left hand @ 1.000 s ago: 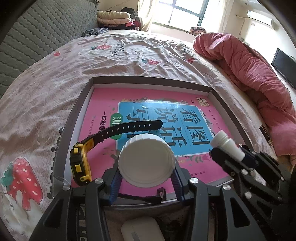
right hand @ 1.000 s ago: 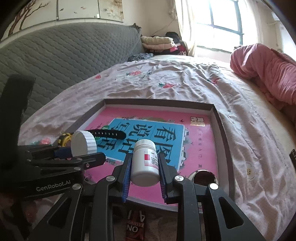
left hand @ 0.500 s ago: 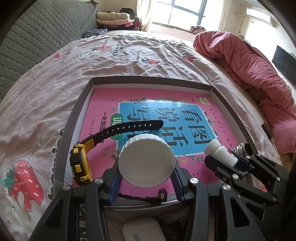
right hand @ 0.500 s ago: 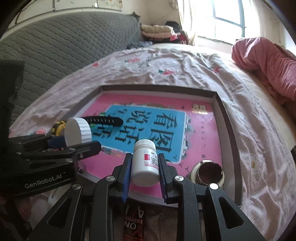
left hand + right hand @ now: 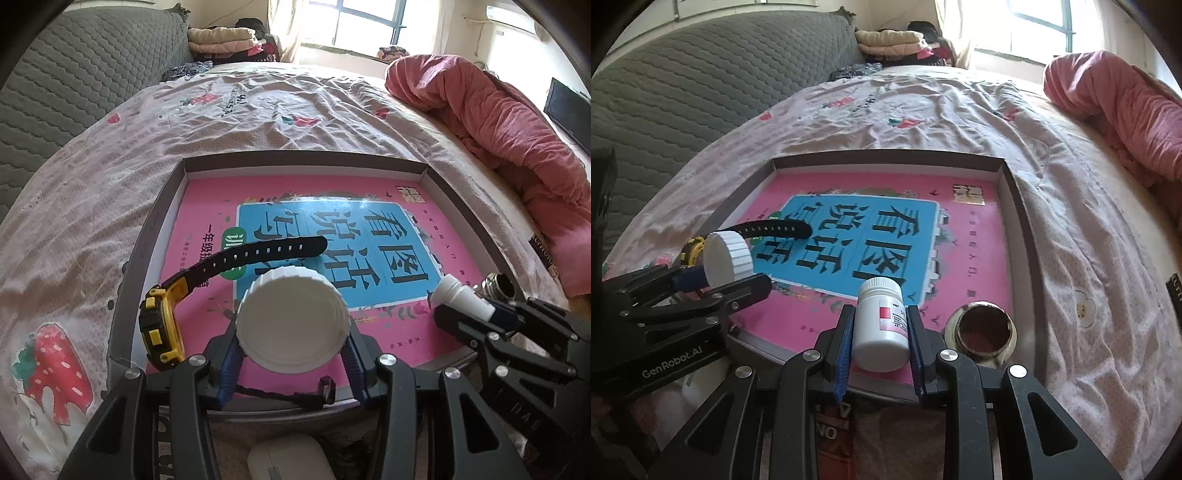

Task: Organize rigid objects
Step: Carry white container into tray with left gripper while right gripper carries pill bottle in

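The left gripper (image 5: 293, 356) sits at the lower centre of the left wrist view, its blue-padded fingers (image 5: 229, 363) clenched on a wide white ribbed lid (image 5: 293, 320) held face-on to the camera; the lid hangs over the near edge of a shallow grey box (image 5: 155, 229) lying on the bed (image 5: 92, 177); a pink and blue book (image 5: 332, 229) fills the floor of the box; a yellow and black watch (image 5: 160, 325) lies on the book at the lower left, its black strap arching toward the frame's middle. In the right wrist view the right gripper (image 5: 881, 339), at lower centre, has its fingers (image 5: 845, 339) clamped on the sides of a small white pill bottle (image 5: 880, 330) with a red-marked label, cap pointing away, over the box's near edge; a brass-coloured ring (image 5: 980, 334) rests in the box just to the right of the bottle; a pink quilt (image 5: 1119, 107) is bunched at the upper right.
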`<state>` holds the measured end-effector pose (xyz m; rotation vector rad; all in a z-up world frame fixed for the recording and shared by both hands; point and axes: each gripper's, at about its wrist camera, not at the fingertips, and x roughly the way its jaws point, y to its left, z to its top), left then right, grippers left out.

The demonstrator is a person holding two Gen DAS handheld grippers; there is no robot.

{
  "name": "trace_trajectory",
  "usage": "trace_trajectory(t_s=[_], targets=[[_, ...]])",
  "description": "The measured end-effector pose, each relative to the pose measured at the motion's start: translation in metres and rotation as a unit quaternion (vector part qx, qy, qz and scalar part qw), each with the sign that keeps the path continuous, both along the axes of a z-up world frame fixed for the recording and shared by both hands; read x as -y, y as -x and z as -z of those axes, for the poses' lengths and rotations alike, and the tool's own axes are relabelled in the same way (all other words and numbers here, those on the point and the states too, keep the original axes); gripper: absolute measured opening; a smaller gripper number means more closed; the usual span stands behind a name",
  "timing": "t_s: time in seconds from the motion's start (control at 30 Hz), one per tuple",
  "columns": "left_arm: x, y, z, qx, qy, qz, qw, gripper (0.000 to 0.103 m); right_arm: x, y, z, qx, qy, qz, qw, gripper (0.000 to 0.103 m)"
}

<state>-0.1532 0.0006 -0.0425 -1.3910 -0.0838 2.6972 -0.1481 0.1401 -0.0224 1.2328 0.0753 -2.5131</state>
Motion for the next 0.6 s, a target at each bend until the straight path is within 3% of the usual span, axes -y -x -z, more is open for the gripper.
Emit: trace_trajectory(t_s=[0.6], targets=[[-0.0081,0.0061,0.0027,0.008,0.041,-0.009,0.9991,0.048,-0.0072,-0.0032,-0.0032,-0.002,-0.014,0.013,1.000,0.027]])
